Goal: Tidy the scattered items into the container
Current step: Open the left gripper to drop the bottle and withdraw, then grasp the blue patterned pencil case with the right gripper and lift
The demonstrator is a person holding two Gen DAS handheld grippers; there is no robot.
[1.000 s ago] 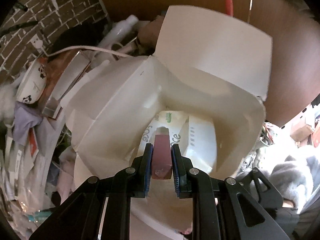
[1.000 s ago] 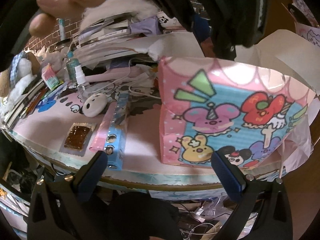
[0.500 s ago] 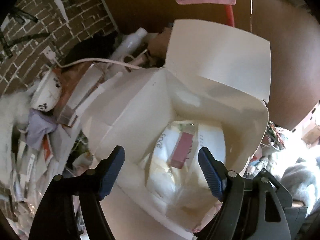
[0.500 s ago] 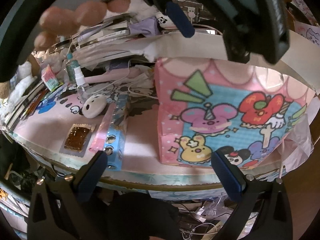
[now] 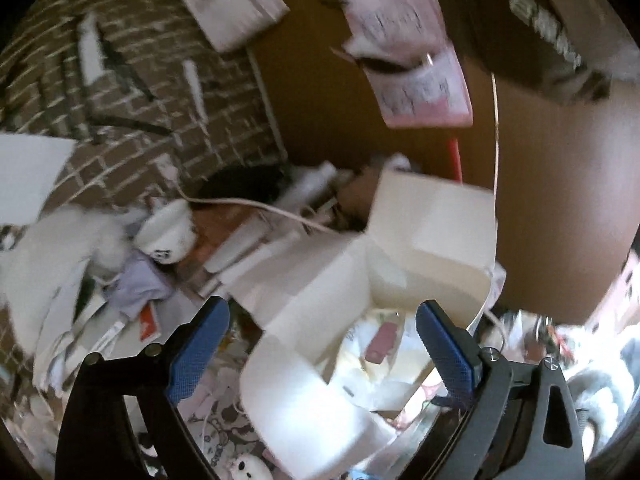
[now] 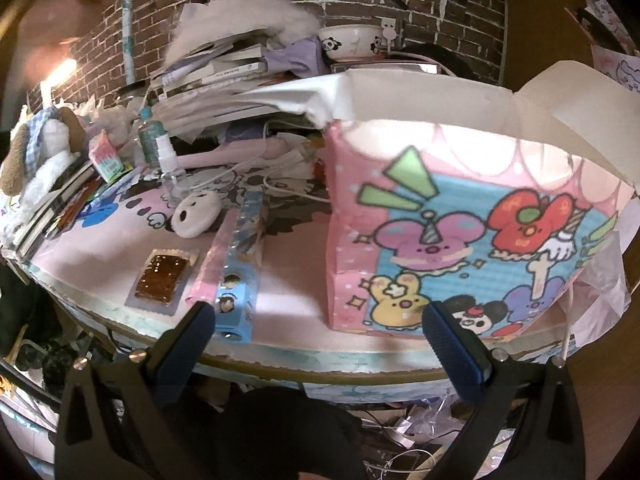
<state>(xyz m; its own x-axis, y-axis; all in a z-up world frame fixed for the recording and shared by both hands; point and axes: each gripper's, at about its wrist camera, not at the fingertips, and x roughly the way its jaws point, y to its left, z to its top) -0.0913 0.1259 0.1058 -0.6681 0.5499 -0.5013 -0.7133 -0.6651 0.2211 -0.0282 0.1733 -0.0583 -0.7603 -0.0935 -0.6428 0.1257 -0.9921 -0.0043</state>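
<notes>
Where the left gripper was clamped on the small pink block a second ago, its jaws now stand wide apart and raised, with the block lying inside the open cartoon-printed box on white packets. Right gripper, jaws apart and empty, has not shifted, near the table edge. Blue strip and brown sachet remain left of the box.
</notes>
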